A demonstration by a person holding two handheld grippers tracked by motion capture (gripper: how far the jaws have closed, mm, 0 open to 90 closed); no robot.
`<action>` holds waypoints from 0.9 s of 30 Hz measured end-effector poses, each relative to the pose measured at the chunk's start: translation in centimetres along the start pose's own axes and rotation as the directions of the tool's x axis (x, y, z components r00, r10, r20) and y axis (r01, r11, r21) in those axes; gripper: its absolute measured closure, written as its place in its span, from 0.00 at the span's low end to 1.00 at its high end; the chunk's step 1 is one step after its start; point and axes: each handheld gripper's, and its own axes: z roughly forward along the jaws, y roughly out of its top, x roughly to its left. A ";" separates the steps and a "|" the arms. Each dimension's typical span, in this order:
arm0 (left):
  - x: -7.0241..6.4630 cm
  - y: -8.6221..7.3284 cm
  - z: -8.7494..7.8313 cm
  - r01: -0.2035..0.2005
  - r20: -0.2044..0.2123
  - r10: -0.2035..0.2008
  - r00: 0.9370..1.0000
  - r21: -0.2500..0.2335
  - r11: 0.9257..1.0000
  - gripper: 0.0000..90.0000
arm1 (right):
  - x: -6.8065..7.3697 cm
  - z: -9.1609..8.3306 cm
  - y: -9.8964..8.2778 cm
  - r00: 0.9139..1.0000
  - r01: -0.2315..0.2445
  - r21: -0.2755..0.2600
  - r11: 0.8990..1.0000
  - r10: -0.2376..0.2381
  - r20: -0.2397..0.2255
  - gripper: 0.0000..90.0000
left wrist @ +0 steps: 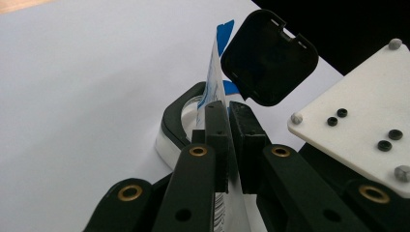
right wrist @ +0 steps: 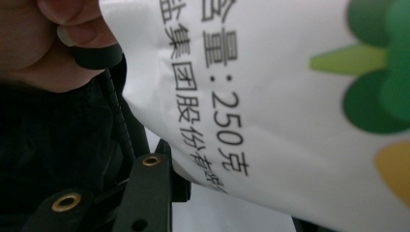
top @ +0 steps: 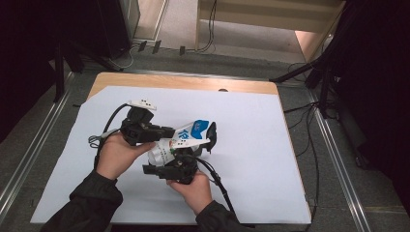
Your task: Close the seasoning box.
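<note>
Risk noted: the pouch [top: 180,140] hangs above the worktop [top: 251,159], its thin top edge clamped in the left gripper [left wrist: 228,145] fingers, the right gripper [top: 186,153] fingers closed around its body, so opposing pulls could tear the film or slip the edge free.

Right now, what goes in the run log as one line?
left gripper: shut on bag's edge | right gripper: around bag | black lid: flipped open | surface: white sheet
</note>
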 end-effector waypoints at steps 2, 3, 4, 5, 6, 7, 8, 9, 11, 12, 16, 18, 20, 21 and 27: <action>0.0 0.0 0.1 0.005 0.004 -0.005 1.000 -0.004 1.000 0.98 | 0.0 0.0 0.0 1.000 0.002 0.001 1.000 -0.002 0.001 0.71; 0.1 0.0 0.1 0.004 0.004 -0.003 1.000 -0.002 1.000 0.98 | 0.0 0.0 0.0 1.000 0.004 0.001 1.000 -0.004 0.002 0.71; 0.1 0.0 0.1 0.003 0.003 -0.003 1.000 -0.001 1.000 0.98 | 0.0 0.0 0.0 1.000 0.007 0.002 1.000 -0.007 0.003 0.71; 0.1 0.0 0.1 0.003 0.004 -0.003 1.000 0.000 1.000 0.98 | 0.0 0.0 0.0 1.000 0.011 0.002 1.000 -0.011 0.005 0.71; 0.1 0.0 0.1 0.002 0.002 -0.002 1.000 -0.001 1.000 0.98 | 0.0 0.0 0.0 1.000 0.011 0.003 1.000 -0.011 0.005 0.71; 0.0 0.0 0.1 0.002 0.001 -0.002 1.000 0.000 1.000 0.98 | 0.0 0.0 0.0 1.000 0.013 0.003 1.000 -0.013 0.006 0.71; 0.0 0.0 0.1 0.002 0.000 -0.002 1.000 0.000 1.000 0.98 | 0.0 0.0 0.0 1.000 0.016 0.001 1.000 -0.016 0.007 0.71; 0.0 0.0 0.1 0.004 0.000 -0.004 1.000 -0.001 1.000 0.98 | 0.0 0.0 0.0 1.000 0.016 0.003 1.000 -0.016 0.008 0.71; 0.1 0.0 0.1 0.003 0.003 -0.003 1.000 0.000 1.000 0.98 | 0.0 0.0 0.0 1.000 0.017 0.002 1.000 -0.017 0.008 0.71; 0.1 0.0 0.1 0.004 0.001 -0.004 1.000 -0.001 1.000 0.98 | 0.0 0.0 0.0 1.000 0.019 0.002 1.000 -0.019 0.009 0.70; 0.0 0.0 0.2 0.004 -0.002 -0.004 1.000 -0.001 1.000 0.98 | 0.0 0.0 0.0 1.000 0.027 0.002 1.000 -0.027 0.013 0.69; 0.0 0.0 0.2 0.003 -0.002 -0.003 1.000 -0.001 1.000 0.98 | 0.1 0.0 -0.1 0.999 0.032 0.004 0.999 -0.032 0.017 0.68; 0.1 0.0 0.2 0.002 -0.002 -0.002 1.000 -0.001 1.000 0.98 | 0.1 0.1 -0.1 0.999 0.042 0.004 0.999 -0.042 0.017 0.67; 0.0 0.0 0.2 0.003 -0.003 -0.003 1.000 -0.002 1.000 0.98 | 0.1 0.1 -0.1 0.999 0.050 0.004 0.999 -0.050 0.020 0.67; 0.0 0.0 0.2 -0.003 -0.018 0.003 1.000 -0.003 1.000 0.98 | 0.1 0.2 -0.2 0.995 0.092 0.006 0.996 -0.093 0.032 0.65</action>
